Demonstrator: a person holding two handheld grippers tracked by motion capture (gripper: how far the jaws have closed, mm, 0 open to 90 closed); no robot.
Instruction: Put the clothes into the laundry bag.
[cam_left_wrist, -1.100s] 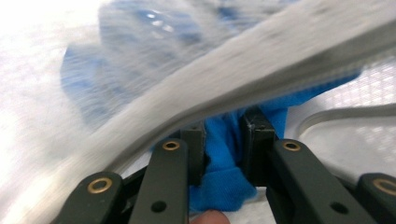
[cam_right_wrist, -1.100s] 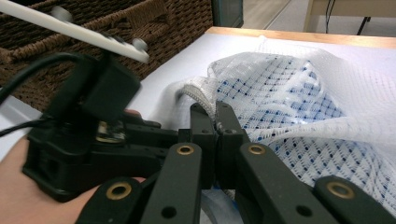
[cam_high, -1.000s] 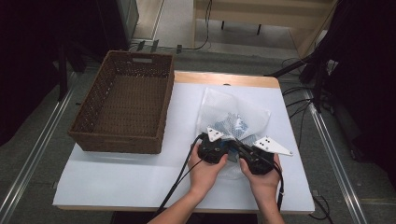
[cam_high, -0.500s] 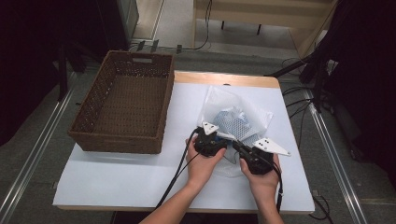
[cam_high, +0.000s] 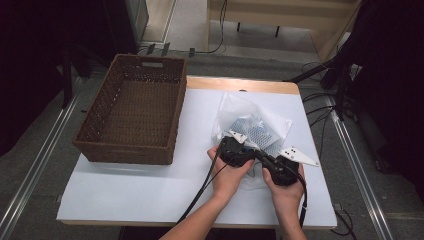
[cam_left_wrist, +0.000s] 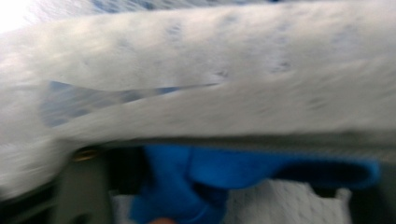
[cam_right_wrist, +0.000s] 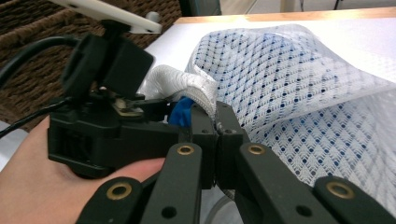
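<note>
Right gripper pinches the mesh bag right of centre on the table, left gripper jaws just opening beside it, mesh close against them, so a snagged thread could drag everything.

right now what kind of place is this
Probably a lab or recording workshop, not a home: a plain white-topped table on a grey floor with metal floor rails, loose black cables, and a brown woven wicker basket.

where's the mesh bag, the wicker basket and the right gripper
mesh bag (cam_right_wrist: 299, 88): right gripper view, on its white and blue netting.
wicker basket (cam_high: 131, 150): high view, on its near wall.
right gripper (cam_right_wrist: 217, 133): right gripper view, where its shut jaw tips pinch the bag's edge.
</note>
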